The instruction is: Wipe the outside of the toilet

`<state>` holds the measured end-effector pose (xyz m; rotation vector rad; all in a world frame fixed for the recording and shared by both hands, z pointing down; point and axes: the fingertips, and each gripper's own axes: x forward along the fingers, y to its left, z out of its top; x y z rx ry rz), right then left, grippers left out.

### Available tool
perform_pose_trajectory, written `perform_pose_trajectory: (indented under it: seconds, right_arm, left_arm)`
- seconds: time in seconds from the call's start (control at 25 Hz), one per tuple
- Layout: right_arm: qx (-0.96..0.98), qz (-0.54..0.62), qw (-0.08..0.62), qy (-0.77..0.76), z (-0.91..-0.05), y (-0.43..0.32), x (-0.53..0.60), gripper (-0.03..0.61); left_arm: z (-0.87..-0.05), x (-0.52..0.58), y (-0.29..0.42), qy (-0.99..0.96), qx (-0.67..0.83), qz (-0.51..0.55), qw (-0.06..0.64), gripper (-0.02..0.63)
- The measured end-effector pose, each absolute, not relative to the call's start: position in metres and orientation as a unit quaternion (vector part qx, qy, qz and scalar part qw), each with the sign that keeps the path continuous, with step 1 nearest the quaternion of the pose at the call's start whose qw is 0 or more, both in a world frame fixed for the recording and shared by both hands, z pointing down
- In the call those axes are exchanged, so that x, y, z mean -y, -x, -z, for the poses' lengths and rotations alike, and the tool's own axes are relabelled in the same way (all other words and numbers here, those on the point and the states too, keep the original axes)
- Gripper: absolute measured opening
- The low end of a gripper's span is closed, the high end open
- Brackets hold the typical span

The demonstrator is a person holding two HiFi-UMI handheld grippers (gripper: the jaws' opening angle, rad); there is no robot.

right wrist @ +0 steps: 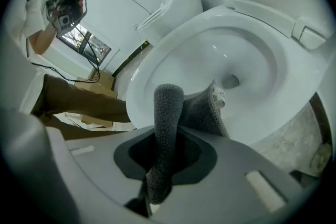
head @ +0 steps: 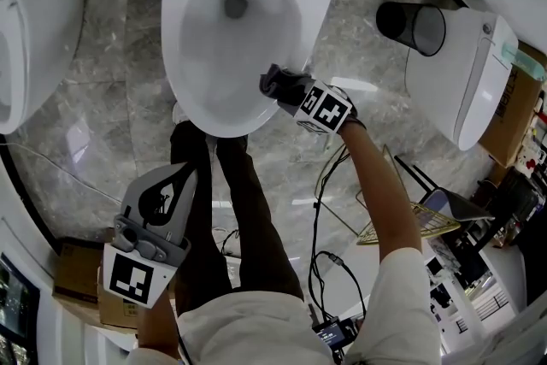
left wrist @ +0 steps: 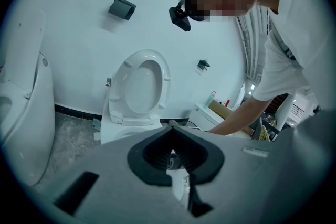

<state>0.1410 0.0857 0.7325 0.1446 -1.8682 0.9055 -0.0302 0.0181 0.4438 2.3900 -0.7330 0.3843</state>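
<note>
Bright even light, sheen on toilet (head: 175,38) and floor (head: 355,85), fisheye-dark corners.

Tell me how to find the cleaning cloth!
Look for the middle toilet, the one with its lid up. At the right side of its bowl rim, the right gripper pinches the cloth. It is dark grey and fuzzy, the only soft thing against the white bowl, unlike the hard black bin on the floor nearby.

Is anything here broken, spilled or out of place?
Nothing looks spilled or broken. The right tool grips a dark grey cloth that lies on the rim of the toilet. The only untidy thing is the loose cables trailing over the floor.
</note>
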Motion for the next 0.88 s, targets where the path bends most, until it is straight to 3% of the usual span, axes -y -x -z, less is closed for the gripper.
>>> perform_pose_trajectory:
  seconds: [0.88]
  right_arm:
    - [0.775, -0.466, 0.423, -0.053, -0.728, -0.077, -0.140, 0.055]
  left_arm:
    - [-0.446, -0.022, 0.036, -0.900, 0.281, -0.140, 0.304, -0.002]
